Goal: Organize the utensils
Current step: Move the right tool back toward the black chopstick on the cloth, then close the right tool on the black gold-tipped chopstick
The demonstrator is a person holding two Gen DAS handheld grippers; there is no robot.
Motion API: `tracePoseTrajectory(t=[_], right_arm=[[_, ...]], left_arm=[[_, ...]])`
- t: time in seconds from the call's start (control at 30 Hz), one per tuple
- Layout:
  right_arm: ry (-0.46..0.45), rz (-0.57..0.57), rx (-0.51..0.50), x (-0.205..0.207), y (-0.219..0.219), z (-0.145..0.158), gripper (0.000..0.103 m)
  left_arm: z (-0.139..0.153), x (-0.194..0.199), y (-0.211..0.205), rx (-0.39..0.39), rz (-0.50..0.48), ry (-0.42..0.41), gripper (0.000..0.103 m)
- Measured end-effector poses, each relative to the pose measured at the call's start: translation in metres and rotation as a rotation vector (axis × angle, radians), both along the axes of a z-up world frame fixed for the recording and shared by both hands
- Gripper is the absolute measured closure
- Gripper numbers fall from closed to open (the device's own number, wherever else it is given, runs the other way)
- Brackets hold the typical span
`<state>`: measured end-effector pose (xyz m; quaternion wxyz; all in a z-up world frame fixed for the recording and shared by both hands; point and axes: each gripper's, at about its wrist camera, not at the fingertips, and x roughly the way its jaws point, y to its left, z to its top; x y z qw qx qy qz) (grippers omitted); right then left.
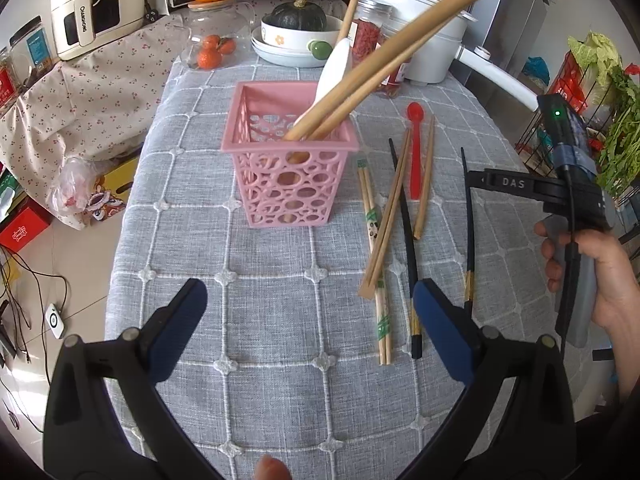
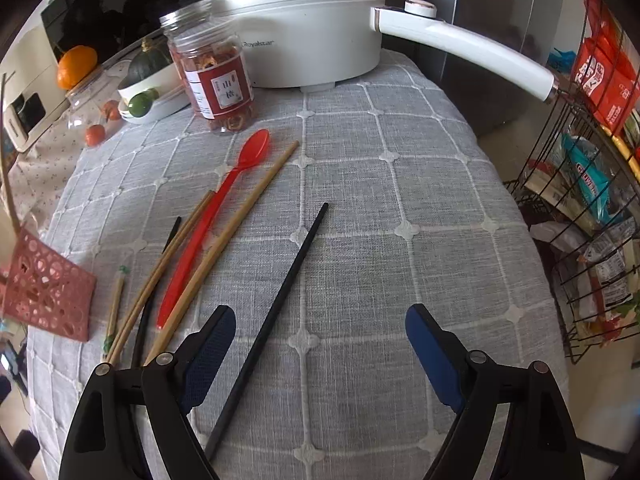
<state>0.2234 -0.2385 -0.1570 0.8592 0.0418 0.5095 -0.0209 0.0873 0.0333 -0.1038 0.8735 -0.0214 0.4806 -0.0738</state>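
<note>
A pink openwork basket stands upright at the centre of the left wrist view, on a grey tablecloth with a white grid. Inside it lean two thick wooden handles and a white spatula, all tilting toward the upper right of the frame. Right of the basket, loose on the cloth, lie a red plastic spoon, several wooden chopsticks and black chopsticks. The left gripper, at the bottom of the frame, has its blue-padded jaws spread wide and holds nothing. In the right wrist view, the right gripper is likewise spread wide and empty, with a single black chopstick lying on the cloth between its fingers, nearer the left one. At the top stand a clear jar of dried red slices and a white electric pot.
</note>
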Motion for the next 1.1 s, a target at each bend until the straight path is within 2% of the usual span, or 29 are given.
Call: tracePoseTrajectory(t=[0.07,0.13,0.17,0.2,0.23,0.27,0.33,0.43,0.53,0.7,0.87,0.97,1.07,1.1], right_arm=[[0.022,-0.023,0.011,0.008,0.001,-0.007,0.016],[0.052,-0.031,0.005,0.012,0.004,-0.015,0.027],[0.061,-0.032,-0.023,0.012,0.008,-0.018,0.028],[0.060,-0.021,-0.067,0.012,0.013,-0.018,0.037],[0.055,-0.003,-0.070,0.011,0.017,-0.017,0.050],[0.059,0.012,-0.057,0.011,0.019,-0.016,0.058],[0.079,0.039,-0.050,0.009,0.022,-0.014,0.089],[0.099,0.049,-0.022,0.005,0.016,-0.013,0.091],[0.113,0.016,0.040,-0.001,-0.001,-0.007,0.097],[0.081,-0.012,0.062,-0.019,-0.036,0.015,0.097],[0.060,-0.064,0.157,-0.037,-0.079,0.031,0.097],[0.044,-0.088,0.206,-0.046,-0.097,0.038,0.097],[0.026,-0.104,0.246,-0.052,-0.107,0.045,0.097],[0.021,-0.111,0.260,-0.053,-0.108,0.046,0.097]], left_arm=[[0.001,-0.001,0.000,-0.009,0.000,-0.014,0.001],[0.003,-0.003,-0.002,-0.008,-0.004,-0.045,0.001],[0.004,-0.004,-0.003,-0.001,-0.011,-0.058,0.001],[0.004,-0.006,-0.006,0.007,-0.024,-0.067,0.001],[0.005,-0.008,-0.009,0.015,-0.039,-0.070,0.001],[0.005,-0.010,-0.012,0.022,-0.054,-0.072,0.001],[0.005,-0.014,-0.019,0.033,-0.079,-0.071,0.001],[0.006,-0.019,-0.031,0.057,-0.136,-0.071,0.001],[0.007,-0.026,-0.049,0.105,-0.208,-0.080,0.001],[0.001,-0.022,-0.085,0.169,-0.278,-0.046,0.001],[-0.007,0.001,-0.134,0.213,-0.328,0.005,0.001],[-0.008,0.024,-0.159,0.196,-0.343,0.025,0.001],[-0.010,0.057,-0.177,0.187,-0.323,0.024,0.007],[-0.010,0.070,-0.182,0.181,-0.303,0.022,0.013]])
